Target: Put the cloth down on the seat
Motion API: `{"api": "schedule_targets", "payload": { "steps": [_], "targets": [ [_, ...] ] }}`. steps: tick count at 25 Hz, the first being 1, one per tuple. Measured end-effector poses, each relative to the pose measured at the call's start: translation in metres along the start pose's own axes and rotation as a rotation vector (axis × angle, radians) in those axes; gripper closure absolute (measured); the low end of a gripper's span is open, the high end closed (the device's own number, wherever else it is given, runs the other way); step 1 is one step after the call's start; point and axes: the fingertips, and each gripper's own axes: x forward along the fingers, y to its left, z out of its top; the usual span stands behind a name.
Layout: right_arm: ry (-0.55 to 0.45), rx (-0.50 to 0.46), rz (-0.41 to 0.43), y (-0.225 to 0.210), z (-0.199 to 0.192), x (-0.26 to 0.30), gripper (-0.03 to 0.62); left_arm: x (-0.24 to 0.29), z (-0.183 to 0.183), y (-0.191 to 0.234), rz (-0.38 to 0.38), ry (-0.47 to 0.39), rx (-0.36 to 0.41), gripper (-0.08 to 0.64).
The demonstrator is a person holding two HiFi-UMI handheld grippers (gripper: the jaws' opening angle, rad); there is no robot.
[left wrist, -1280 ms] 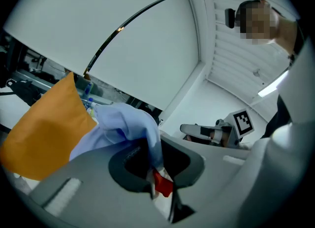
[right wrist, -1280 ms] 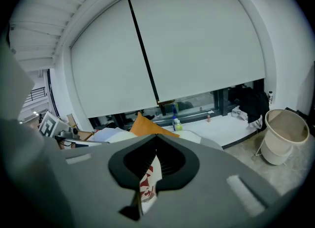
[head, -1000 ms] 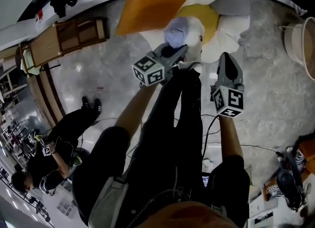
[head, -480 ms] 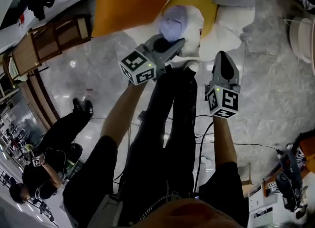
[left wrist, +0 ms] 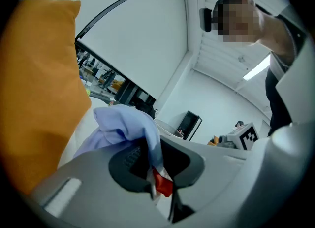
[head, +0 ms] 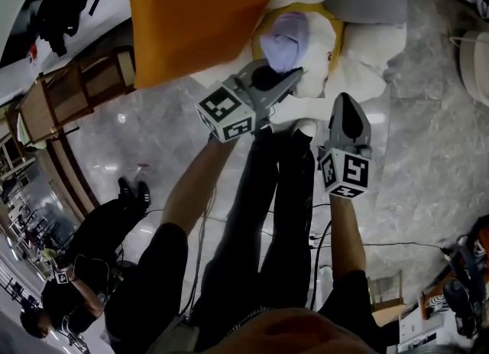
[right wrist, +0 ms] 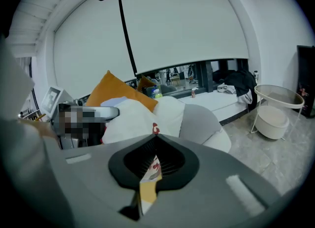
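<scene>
My left tongs (head: 293,77) grip a bunched lavender cloth (head: 284,41) by the white seat (head: 370,43) at twelve o'clock, with my right tongs (head: 345,102) closed at its four o'clock.

head: steeply down | gripper views: close along own jaws | shared: orange cushion (head: 195,16)

The cloth (head: 284,39) is soft, crumpled, matt fabric; the cushion (head: 191,16) beside it matt weave; the floor (head: 153,138) glossy polished stone.

Two tools (left (head: 290,77), right (head: 344,104)), one cloth (head: 284,41), one orange cushion (head: 199,16), one seat (head: 365,43)
</scene>
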Motion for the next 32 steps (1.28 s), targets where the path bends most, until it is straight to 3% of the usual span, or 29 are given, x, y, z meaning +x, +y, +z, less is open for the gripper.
{"api": "schedule_targets", "payload": {
  "steps": [5,14,26,32],
  "targets": [
    [0.044,0.02,-0.022,-0.012,-0.041,0.013,0.597,0.013,-0.027,0.027,-0.011,0.001,-0.028,0.512],
    [0.106,0.056,-0.034,-0.023,-0.08,0.035,0.597,0.023,-0.078,0.073,0.057,0.028,-0.107,0.514],
    [0.191,0.091,-0.003,-0.013,-0.097,0.047,0.597,0.039,-0.174,0.161,0.333,0.154,-0.318,0.514],
    [0.218,0.104,0.001,-0.01,-0.101,0.053,0.595,0.047,-0.204,0.189,0.407,0.245,-0.306,0.517]
  ]
}}
